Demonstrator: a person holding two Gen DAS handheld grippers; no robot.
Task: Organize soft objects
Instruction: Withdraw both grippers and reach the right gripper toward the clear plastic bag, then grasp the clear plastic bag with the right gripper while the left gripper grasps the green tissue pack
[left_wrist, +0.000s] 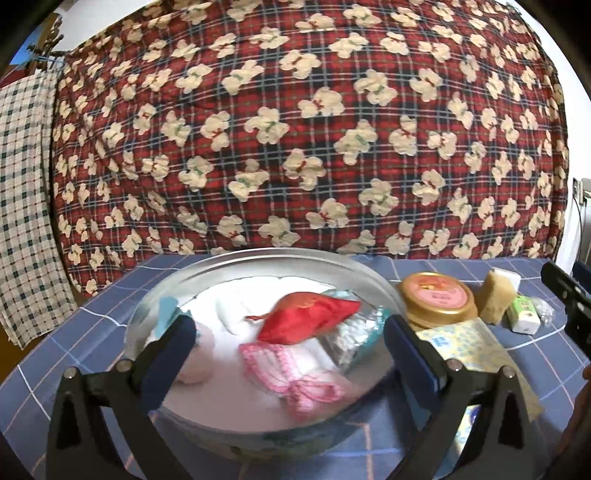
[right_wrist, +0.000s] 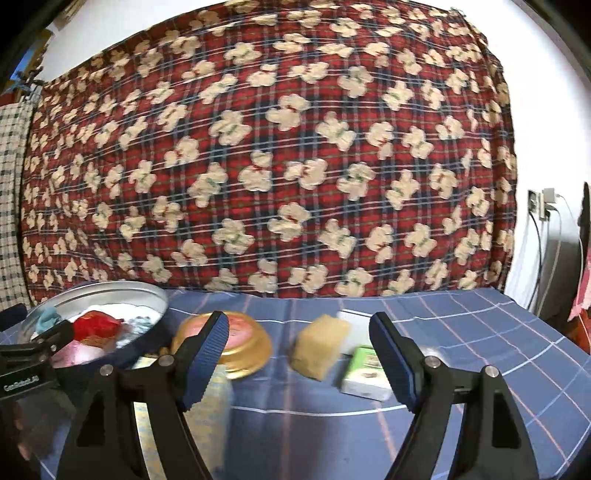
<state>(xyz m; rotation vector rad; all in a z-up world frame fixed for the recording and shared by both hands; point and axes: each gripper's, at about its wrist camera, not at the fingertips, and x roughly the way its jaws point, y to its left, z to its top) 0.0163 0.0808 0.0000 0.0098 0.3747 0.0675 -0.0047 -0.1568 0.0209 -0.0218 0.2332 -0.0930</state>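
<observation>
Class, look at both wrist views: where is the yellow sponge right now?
The yellow sponge lies on the blue checked cloth, outside the metal bowl, between the gold-lidded jar and the green-and-white packet; it appears right of the jar in both views.

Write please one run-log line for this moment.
left gripper: open, empty, over metal basin | right gripper: open, empty, facing sponge | red pouch: in basin

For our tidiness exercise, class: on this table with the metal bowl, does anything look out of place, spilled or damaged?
Nothing looks spilled or damaged. The soft items, like the red pouch, lie inside the metal bowl. The yellow sponge, gold-lidded jar and green packet sit outside it on the blue checked cloth.
</observation>
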